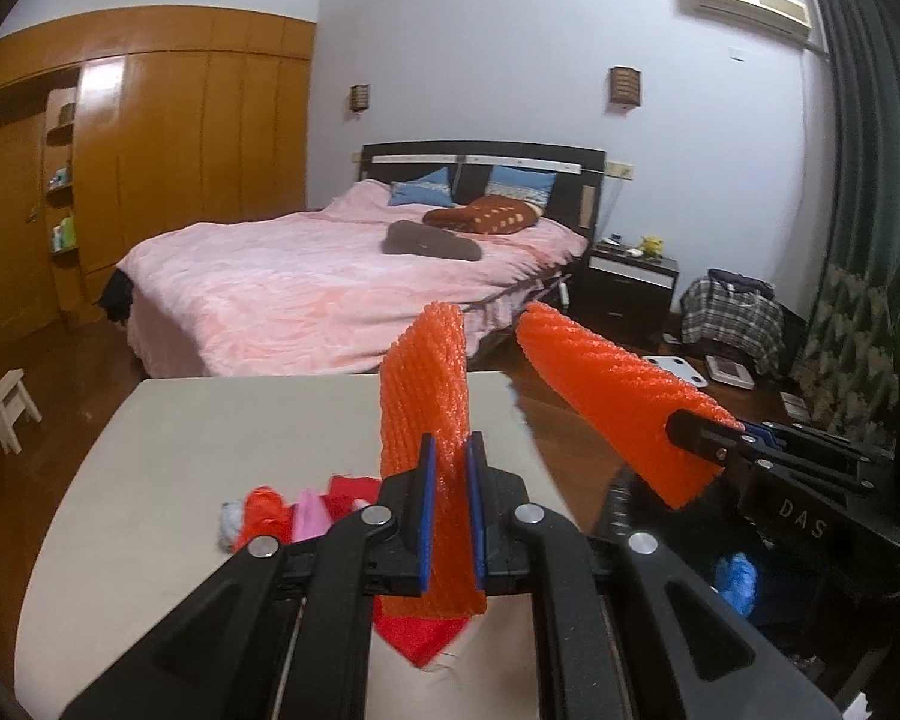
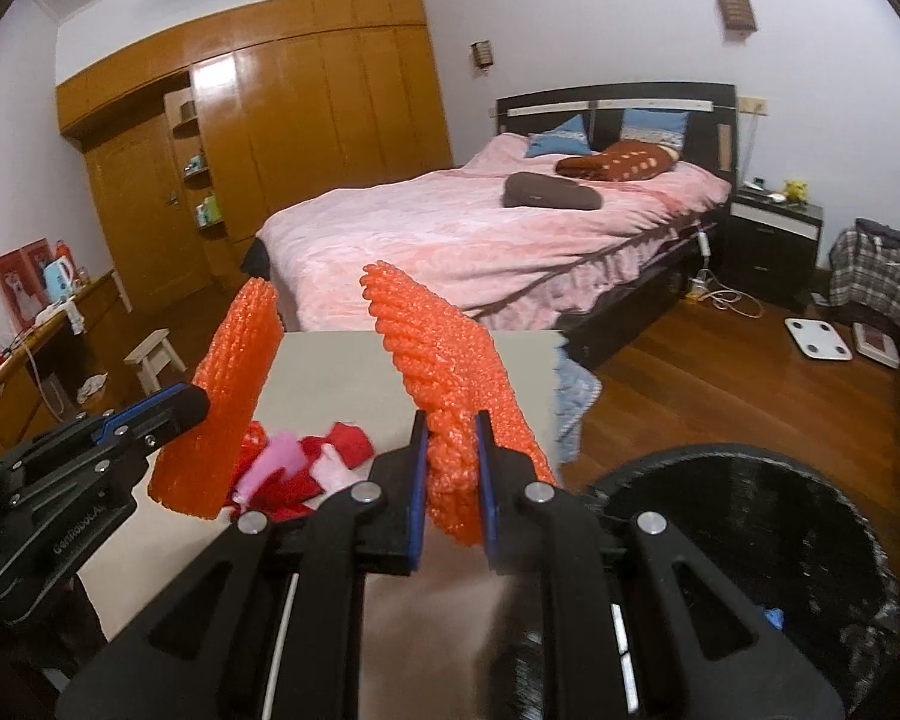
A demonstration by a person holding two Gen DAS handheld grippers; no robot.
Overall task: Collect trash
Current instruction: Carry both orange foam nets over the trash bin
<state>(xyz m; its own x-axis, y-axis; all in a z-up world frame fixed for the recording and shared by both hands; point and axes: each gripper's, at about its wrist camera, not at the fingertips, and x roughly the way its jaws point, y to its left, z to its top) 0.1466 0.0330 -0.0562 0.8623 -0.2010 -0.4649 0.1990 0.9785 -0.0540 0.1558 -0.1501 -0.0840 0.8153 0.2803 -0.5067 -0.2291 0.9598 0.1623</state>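
There are 2 orange foam sleeves here, 1 in each gripper. The left gripper (image 1: 449,498) has its jaws clenched on the lower part of the left foam sleeve (image 1: 423,396), which stands nearly upright above the pale bench (image 1: 222,438), its top well clear of the jaws and its bottom hanging just below them. The right gripper (image 2: 453,474) grasps the right foam sleeve (image 2: 444,354) near its lower end; that sleeve leans up and to the left, out past the jaws. Both sleeves are off the bench, near each other but apart. On the bench lies 1 heap of red and pink scraps (image 2: 306,462). Beside the bench stands 1 black bin (image 2: 750,528). Beyond is 1 bed (image 1: 306,276) with 2 blue pillows.
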